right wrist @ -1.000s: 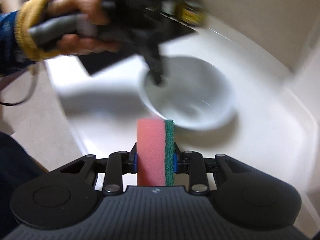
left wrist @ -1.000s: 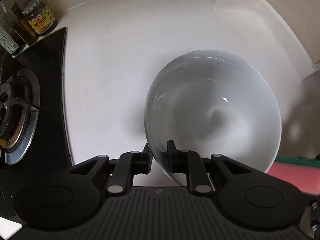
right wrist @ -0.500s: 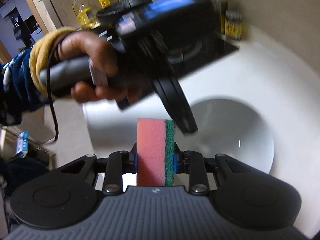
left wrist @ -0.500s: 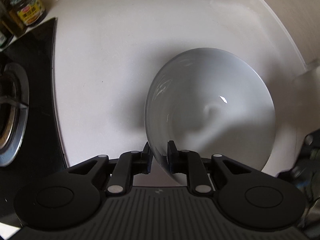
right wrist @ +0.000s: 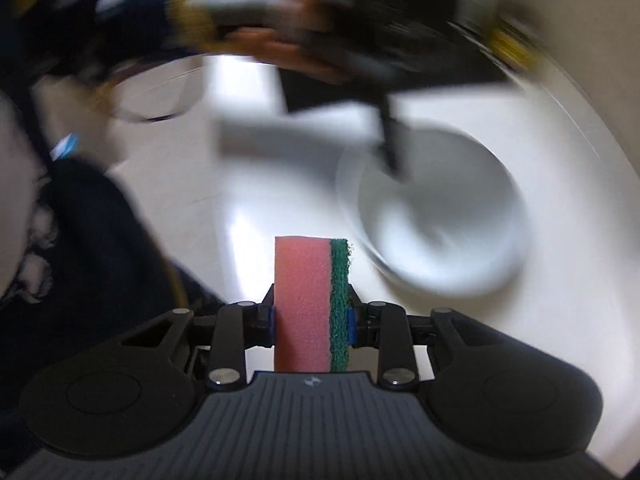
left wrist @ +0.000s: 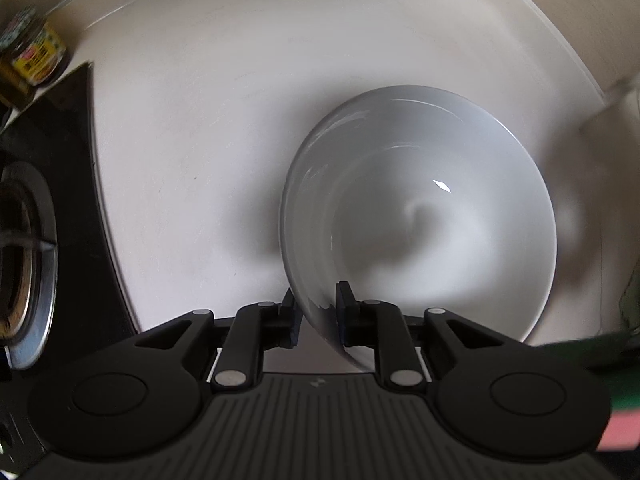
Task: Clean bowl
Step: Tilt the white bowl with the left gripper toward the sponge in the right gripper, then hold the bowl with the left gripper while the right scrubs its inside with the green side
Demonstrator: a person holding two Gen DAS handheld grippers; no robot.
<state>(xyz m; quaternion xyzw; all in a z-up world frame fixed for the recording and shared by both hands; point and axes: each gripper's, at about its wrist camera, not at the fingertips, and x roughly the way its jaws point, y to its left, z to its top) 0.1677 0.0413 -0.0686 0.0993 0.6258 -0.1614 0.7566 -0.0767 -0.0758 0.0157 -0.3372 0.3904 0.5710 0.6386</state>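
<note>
A white bowl (left wrist: 420,216) sits on the white counter (left wrist: 208,152). My left gripper (left wrist: 316,308) is shut on the bowl's near rim, one finger inside and one outside. In the right wrist view the bowl (right wrist: 436,232) is blurred, with the left gripper (right wrist: 394,160) clamped on its far rim. My right gripper (right wrist: 312,316) is shut on a pink sponge with a green scouring side (right wrist: 308,304), held upright in front of the bowl and apart from it. The sponge's edge also shows at the lower right of the left wrist view (left wrist: 620,428).
A black gas hob with a metal burner ring (left wrist: 28,264) lies to the left of the bowl. A labelled jar (left wrist: 32,52) stands at the back left. A tiled wall corner (left wrist: 560,20) rises behind. The person's hand and sleeve (right wrist: 248,12) fill the top of the right wrist view.
The right gripper with the sponge has swung fast, blurring its view; the bowl now appears farther right and ahead. The left gripper stays clamped on the bowl's rim and has shifted slightly.
</note>
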